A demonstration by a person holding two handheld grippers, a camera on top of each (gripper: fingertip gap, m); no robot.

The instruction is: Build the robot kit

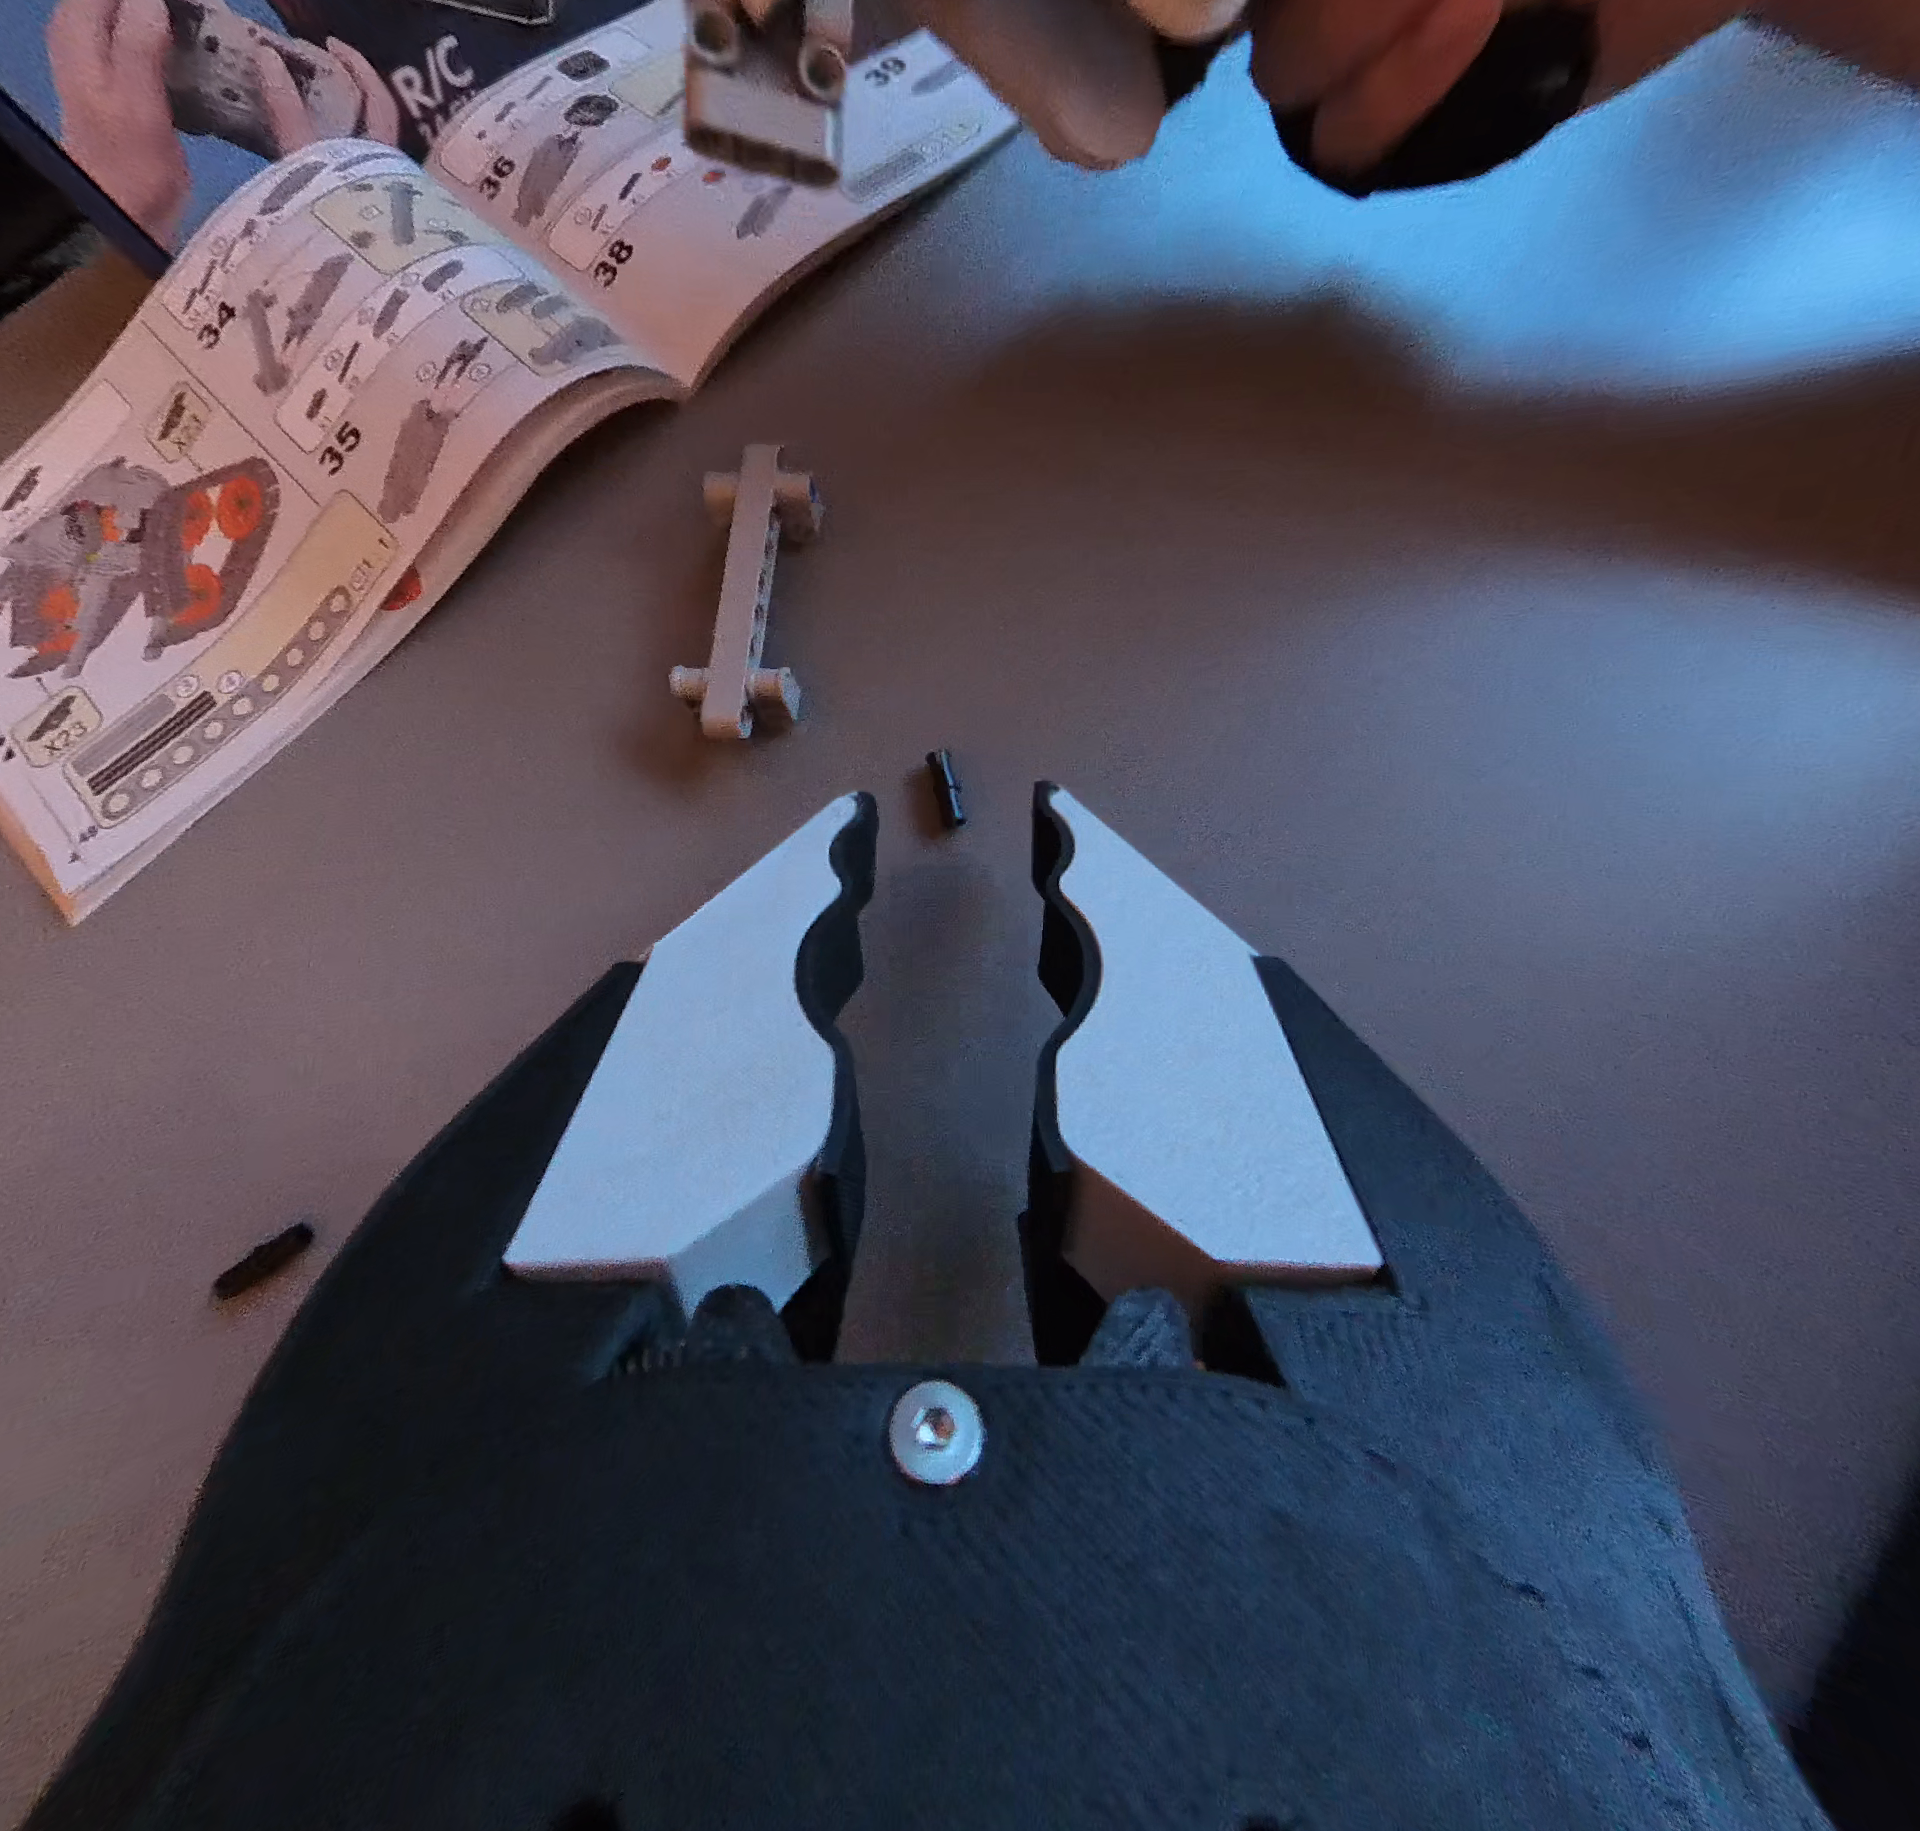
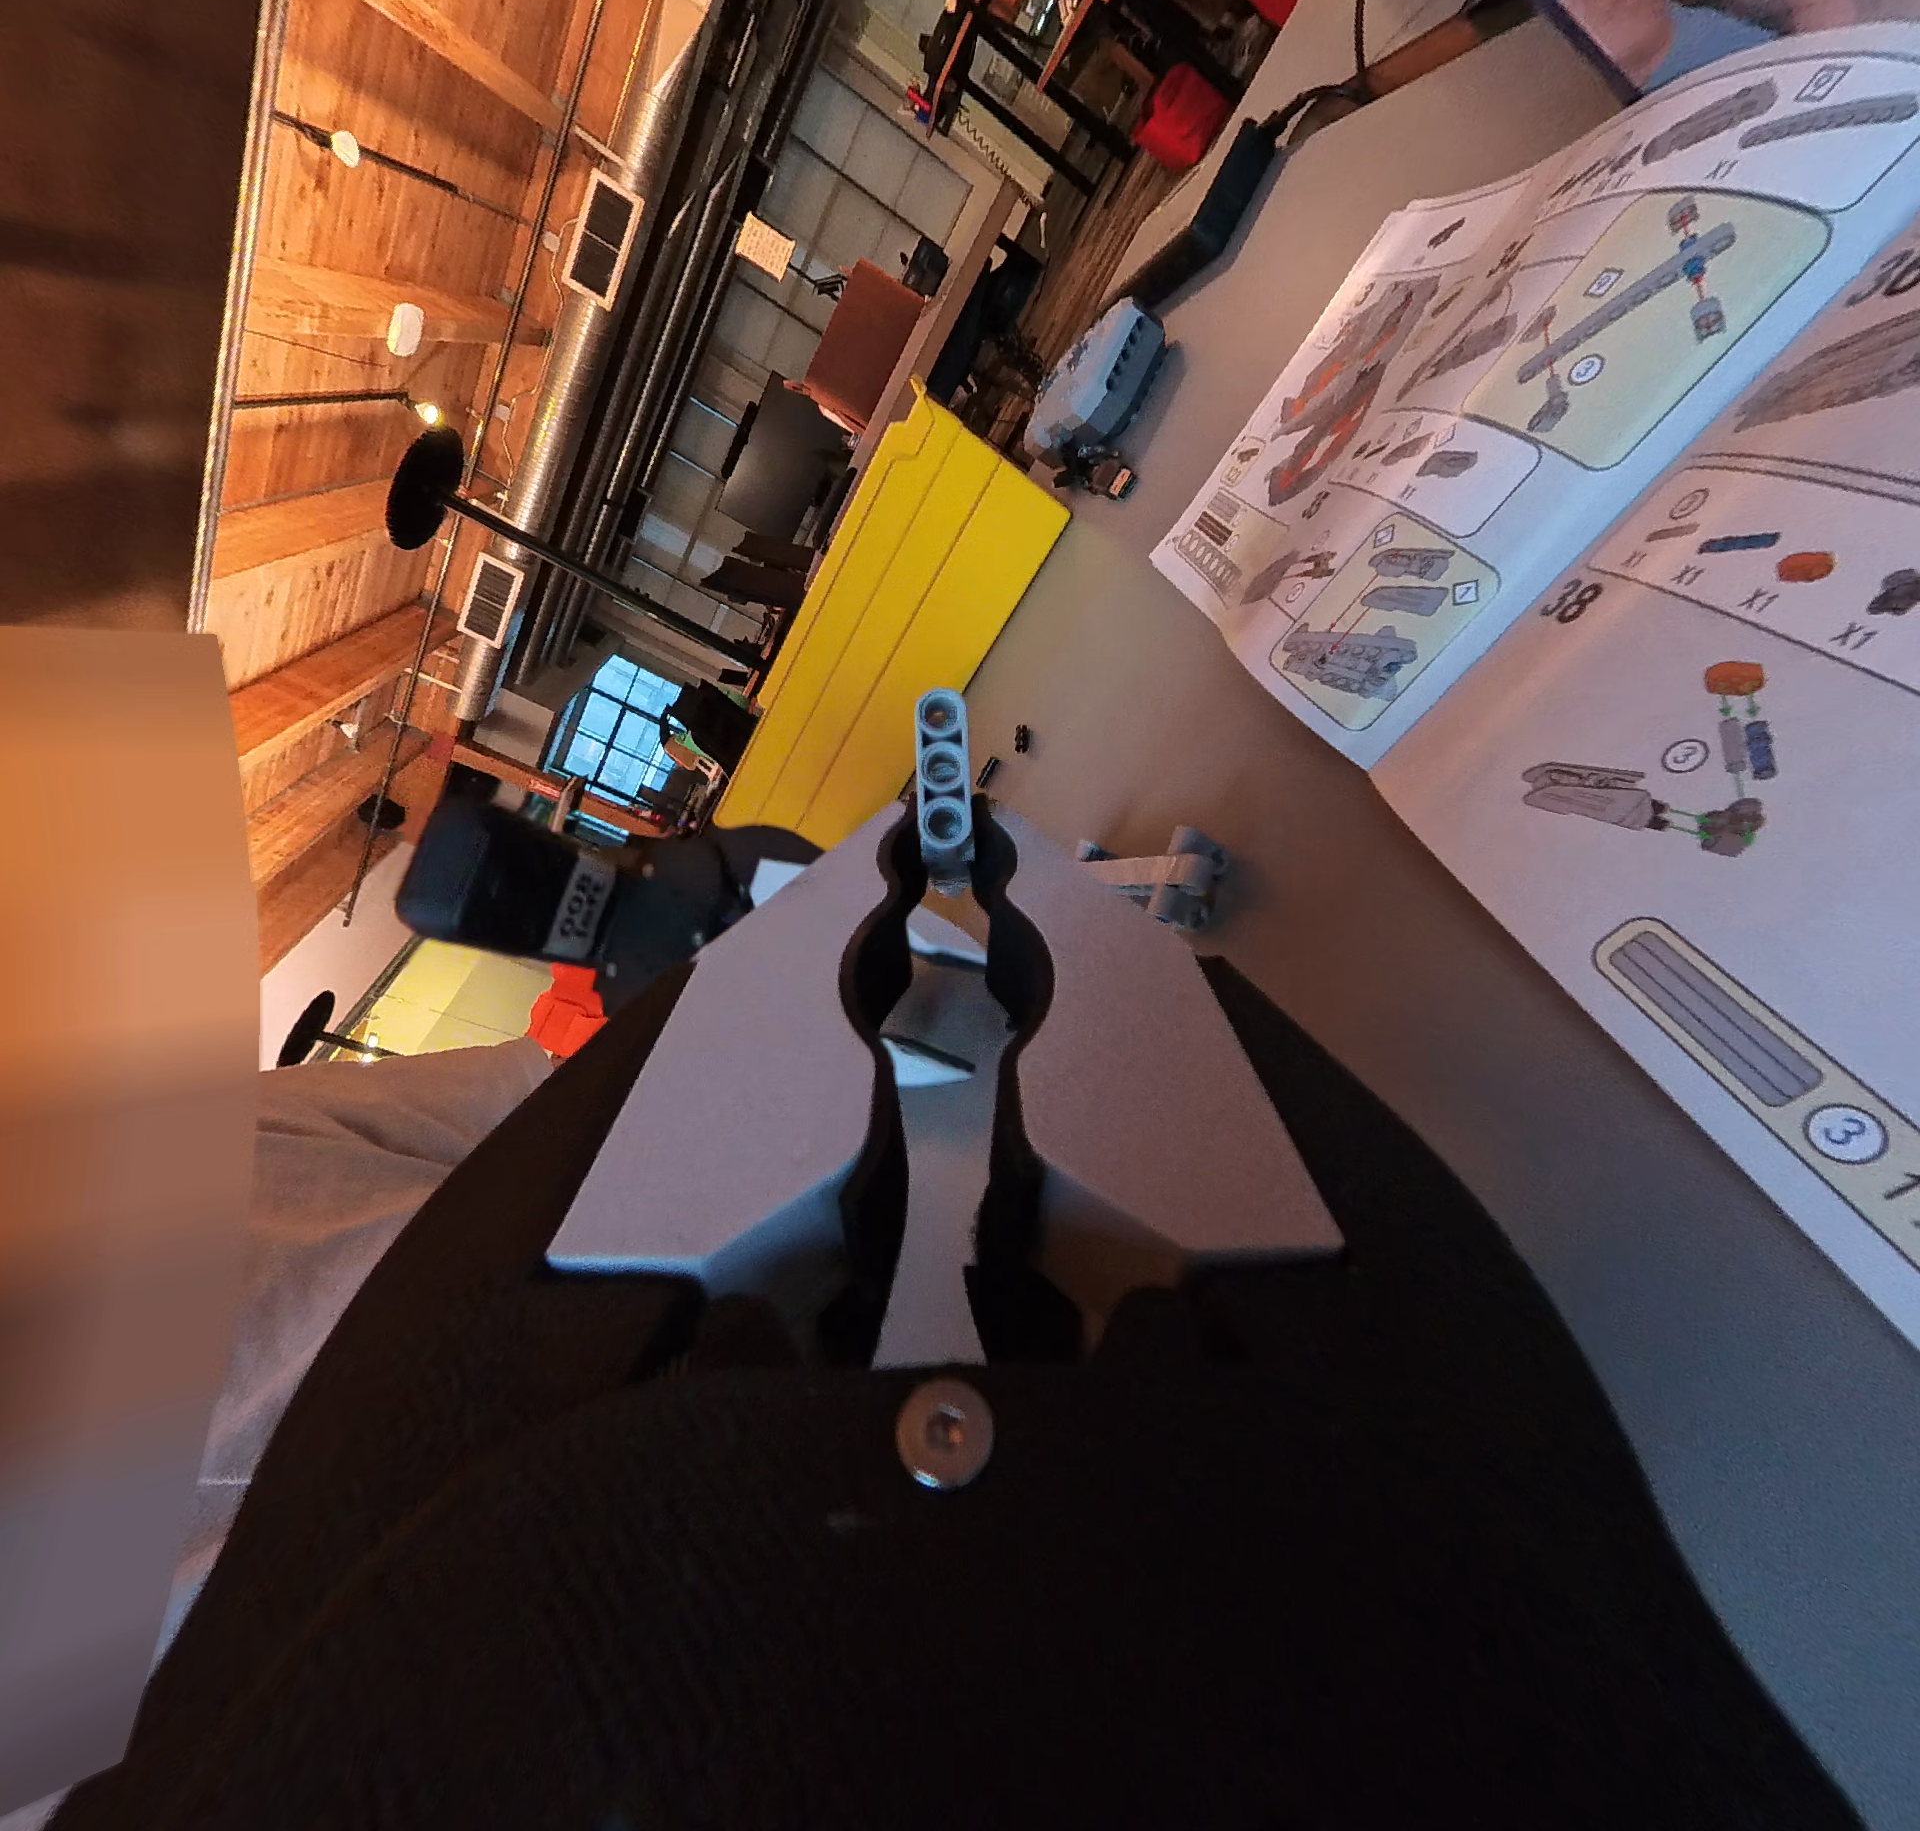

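My left gripper (image 1: pixel 954 796) is open, low over the brown table, with a small black pin (image 1: pixel 945 789) lying just in front of its fingertips. A grey beam assembly with cross pieces (image 1: pixel 746 592) lies a little farther ahead. My right gripper (image 2: pixel 948 851) is shut on a grey three-hole beam (image 2: pixel 943 773) and is rolled sideways above the table. In the left wrist view that grey held part (image 1: pixel 764 67) hangs at the top, with the holding hand (image 1: pixel 1434 36) to its right. The grey assembly also shows in the right wrist view (image 2: pixel 1174 872).
An open instruction booklet (image 1: pixel 343 410) lies left of the assembly, with a printed box (image 1: pixel 260 46) behind it. A second black pin (image 1: pixel 262 1260) lies at the left. In the right wrist view a yellow bin (image 2: pixel 904 618) and a grey block model (image 2: pixel 1101 379) stand farther off. Some 12 cm of space lies between my two pairs of fingers.
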